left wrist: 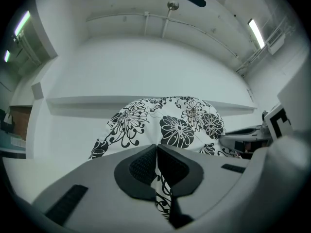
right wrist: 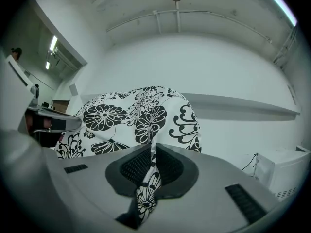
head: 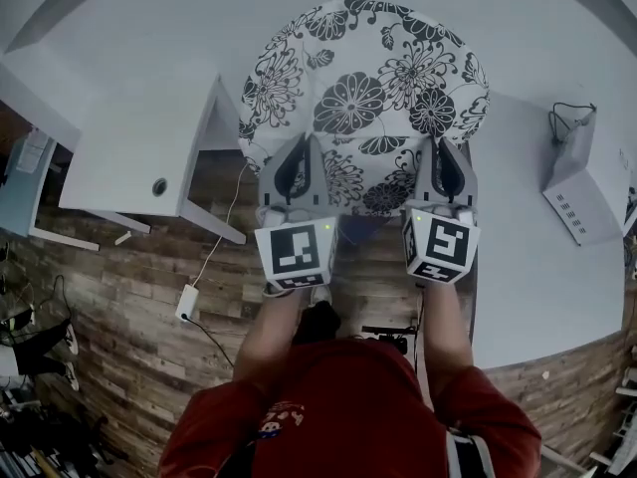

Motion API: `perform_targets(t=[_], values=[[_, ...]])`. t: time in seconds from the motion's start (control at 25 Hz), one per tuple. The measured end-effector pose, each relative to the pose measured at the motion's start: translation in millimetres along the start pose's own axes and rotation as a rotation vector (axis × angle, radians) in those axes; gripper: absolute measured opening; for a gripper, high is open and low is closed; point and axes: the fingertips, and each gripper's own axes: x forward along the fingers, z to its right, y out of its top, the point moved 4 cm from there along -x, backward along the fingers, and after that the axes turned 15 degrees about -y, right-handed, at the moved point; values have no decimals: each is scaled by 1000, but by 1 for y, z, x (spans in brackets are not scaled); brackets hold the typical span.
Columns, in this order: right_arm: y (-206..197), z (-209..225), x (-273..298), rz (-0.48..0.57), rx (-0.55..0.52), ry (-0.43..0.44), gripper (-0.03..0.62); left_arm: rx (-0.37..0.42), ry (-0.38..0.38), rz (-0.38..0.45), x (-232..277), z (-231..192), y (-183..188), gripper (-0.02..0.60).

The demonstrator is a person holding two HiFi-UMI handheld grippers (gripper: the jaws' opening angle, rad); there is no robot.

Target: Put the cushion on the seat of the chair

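Left gripper [left wrist: 156, 152] and right gripper [right wrist: 152, 155]: each clamped shut on a thin fold of fabric at the cushion's [head: 368, 98] near edge. Cushion is held up between them, on no seat. No chair in view. Risk: a fabric-only pinch may slip, dropping one corner.

The cushion [head: 363, 98] is round and plump, white with a bold black flower print. It is held up by its near edge. The left hand-held gripper [left wrist: 156, 152] and the right hand-held gripper [right wrist: 153, 152] each pinch a fold of its fabric, one at either side.
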Motion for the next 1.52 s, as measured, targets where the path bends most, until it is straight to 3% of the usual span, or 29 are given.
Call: perform_targets(t=[0.84, 1.16, 1.52], values=[[12, -9, -15, -58, -79, -125, 43, -55, -133, -5, 3, -15, -2, 28], [4, -3, -7, -6, -43, -66, 43, -10, -59, 15, 2, -5, -3, 28], [4, -5, -7, 27, -51, -76, 43, -13, -57, 45, 3, -7, -9, 28]])
